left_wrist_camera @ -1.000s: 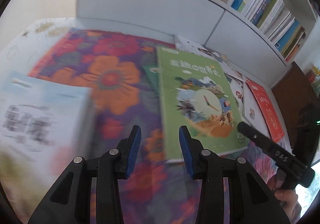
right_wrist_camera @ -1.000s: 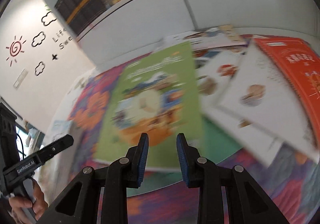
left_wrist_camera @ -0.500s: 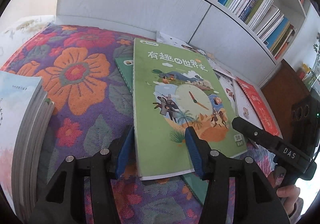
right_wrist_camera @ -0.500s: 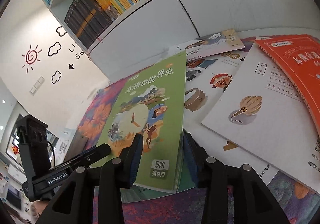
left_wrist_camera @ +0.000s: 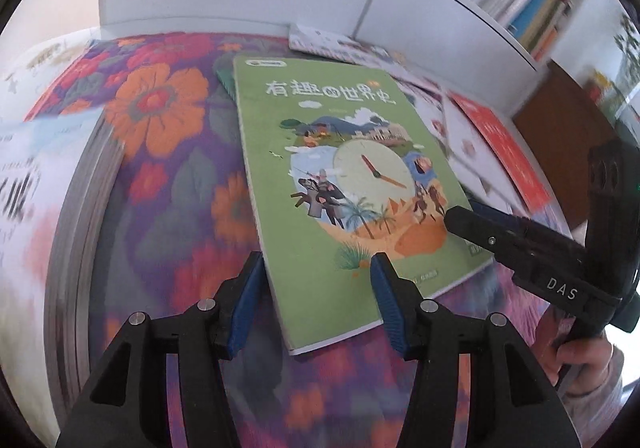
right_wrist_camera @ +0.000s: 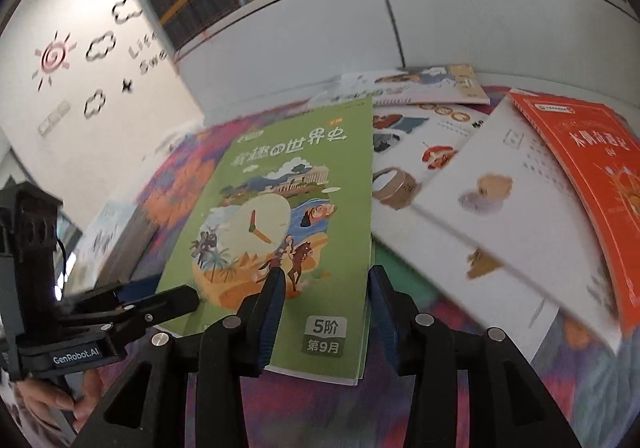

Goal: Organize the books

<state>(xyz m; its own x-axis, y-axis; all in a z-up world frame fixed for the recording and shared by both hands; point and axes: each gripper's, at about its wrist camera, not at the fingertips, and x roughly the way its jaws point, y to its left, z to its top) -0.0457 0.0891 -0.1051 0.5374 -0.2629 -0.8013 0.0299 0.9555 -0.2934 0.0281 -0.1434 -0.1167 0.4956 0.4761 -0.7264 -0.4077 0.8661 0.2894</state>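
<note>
A green picture book with a clock on its cover (left_wrist_camera: 340,187) (right_wrist_camera: 288,215) lies flat on the floral cloth, on top of a teal book (right_wrist_camera: 404,280). My left gripper (left_wrist_camera: 316,288) hangs open just over the book's near left corner, its blue pads astride that edge without pressing. Over the near right corner my right gripper (right_wrist_camera: 324,288) stands open in the same way. Each gripper shows in the other's view: the right gripper (left_wrist_camera: 456,213) over the book's right edge, the left gripper (right_wrist_camera: 176,298) at its left edge.
A stack of books (left_wrist_camera: 48,175) sits at the left on the floral cloth (left_wrist_camera: 160,119). White picture books (right_wrist_camera: 500,207) and an orange book (right_wrist_camera: 592,175) lie fanned out to the right. A white bookshelf (right_wrist_camera: 460,19) full of books stands behind.
Both grippers have opened wider and come down closer to the green book. The left view has swung away from the stack at the left toward the book.
</note>
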